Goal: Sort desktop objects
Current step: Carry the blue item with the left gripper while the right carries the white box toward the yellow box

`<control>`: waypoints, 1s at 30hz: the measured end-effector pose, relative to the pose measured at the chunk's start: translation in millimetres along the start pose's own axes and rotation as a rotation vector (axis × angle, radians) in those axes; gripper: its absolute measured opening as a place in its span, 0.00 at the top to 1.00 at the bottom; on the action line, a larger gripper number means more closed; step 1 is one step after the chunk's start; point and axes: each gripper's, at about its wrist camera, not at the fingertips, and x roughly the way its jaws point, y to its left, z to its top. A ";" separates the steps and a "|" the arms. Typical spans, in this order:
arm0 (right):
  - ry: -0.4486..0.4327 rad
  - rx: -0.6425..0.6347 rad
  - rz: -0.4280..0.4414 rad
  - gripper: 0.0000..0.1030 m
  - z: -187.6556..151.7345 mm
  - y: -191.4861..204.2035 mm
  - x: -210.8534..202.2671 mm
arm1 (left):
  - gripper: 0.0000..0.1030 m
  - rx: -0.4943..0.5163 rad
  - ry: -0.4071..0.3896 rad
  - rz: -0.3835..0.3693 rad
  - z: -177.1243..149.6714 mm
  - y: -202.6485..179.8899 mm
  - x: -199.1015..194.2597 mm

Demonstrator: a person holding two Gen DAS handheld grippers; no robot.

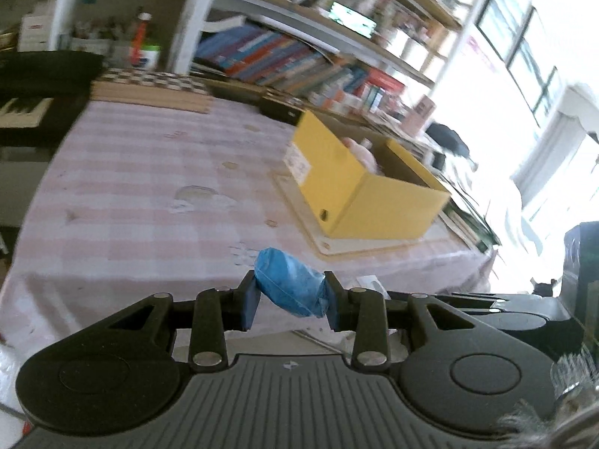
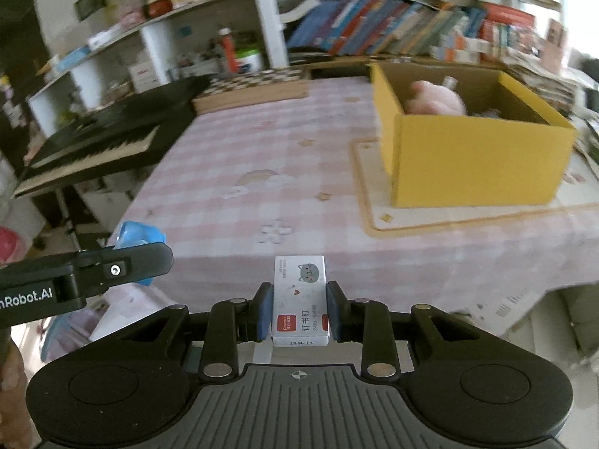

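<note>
The left gripper fingers clench a soft, light blue packet at lower centre; the right gripper grasps a stiff staple box by its sides. The yellow box waits at upper right.

Blue packet: thin crinkled plastic film, slightly glossy. Small white box: smooth printed card, faint sheen. Yellow box: matt cardboard, brown and raw inside. Counter: covered in pink checked cloth, matt and soft-looking. Mat under the yellow box: smooth and pale with a tan edge. Left gripper and right gripper: matt black plastic, ribbed grey base, bright metal pins, blue rubbery pads.
</note>
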 end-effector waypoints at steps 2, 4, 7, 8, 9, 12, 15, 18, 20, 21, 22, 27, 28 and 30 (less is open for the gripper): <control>-0.002 0.023 -0.017 0.71 -1.6 -9.7 -2.7 | 0.68 0.022 0.015 -0.022 1.7 -7.6 7.8; -0.003 0.042 -0.032 0.71 -1.6 -19.2 -4.2 | 0.69 0.039 0.025 -0.038 4.0 -15.5 15.3; -0.005 0.065 -0.050 0.71 -1.5 -33.2 -6.8 | 0.69 0.060 0.036 -0.059 7.3 -27.2 26.3; -0.007 0.072 -0.055 0.71 -1.3 -38.0 -7.8 | 0.69 0.067 0.039 -0.066 8.6 -31.4 30.0; -0.009 0.078 -0.060 0.71 -0.8 -42.9 -8.5 | 0.69 0.073 0.042 -0.072 10.0 -35.7 33.7; -0.012 0.096 -0.071 0.71 1.5 -58.3 -9.2 | 0.69 0.090 0.052 -0.087 12.0 -49.7 44.7; -0.013 0.105 -0.074 0.71 5.7 -72.8 -8.7 | 0.69 0.104 0.056 -0.094 15.3 -62.5 54.4; -0.013 0.107 -0.074 0.71 9.8 -86.6 -8.2 | 0.69 0.109 0.061 -0.097 19.4 -74.9 65.7; -0.010 0.112 -0.074 0.71 12.2 -97.1 -7.7 | 0.69 0.111 0.069 -0.100 20.7 -84.0 73.2; -0.009 0.115 -0.074 0.71 13.6 -102.7 -7.4 | 0.69 0.113 0.072 -0.101 21.0 -87.9 76.1; -0.006 0.118 -0.075 0.71 14.7 -108.4 -7.0 | 0.69 0.116 0.075 -0.102 21.4 -93.0 80.0; 0.000 0.118 -0.068 0.71 21.0 -133.2 -5.9 | 0.69 0.118 0.082 -0.098 24.6 -114.5 97.8; -0.001 0.117 -0.065 0.71 22.6 -138.1 -5.9 | 0.69 0.118 0.082 -0.095 25.4 -118.1 100.9; -0.003 0.115 -0.061 0.71 26.4 -147.9 -5.5 | 0.69 0.118 0.081 -0.090 27.6 -126.2 107.2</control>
